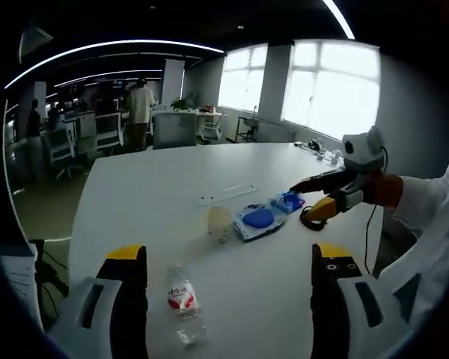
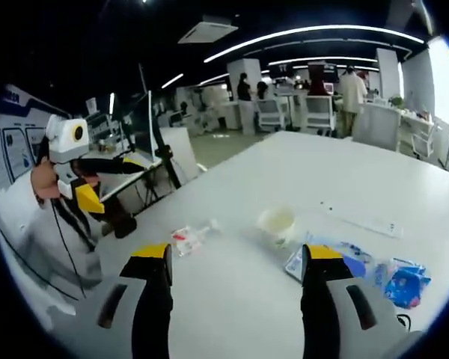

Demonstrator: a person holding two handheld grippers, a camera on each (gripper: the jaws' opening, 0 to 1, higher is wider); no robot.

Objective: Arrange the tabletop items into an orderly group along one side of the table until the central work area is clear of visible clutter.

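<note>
Bottle (image 1: 184, 302) first, lying on its side on the white table (image 1: 157, 194), nearest of the lot and just ahead of the left gripper (image 1: 228, 262), whose jaws stand wide apart and hold nothing. Clear plastic with a red label, it looks light and liable to roll; my guess is a grip across the middle of its body would be safest. Just past the bottle stands a pale cup (image 1: 219, 222), upright, thin-walled and probably easy to crush or tip, so a gentle pinch on its wall. Right beside the cup lies a flat blue-and-white packet (image 1: 257, 219), soft and floppy by the look; take an edge. Touching that, a smaller crinkly blue wrapper (image 1: 288, 200). Further from the bottle, a long clear ruler (image 1: 226, 194) lies flat: stiff, slippery, hard to lift. In its own view, the right gripper (image 2: 236, 288) hangs spread and empty above the table, between bottle and packet.
</note>
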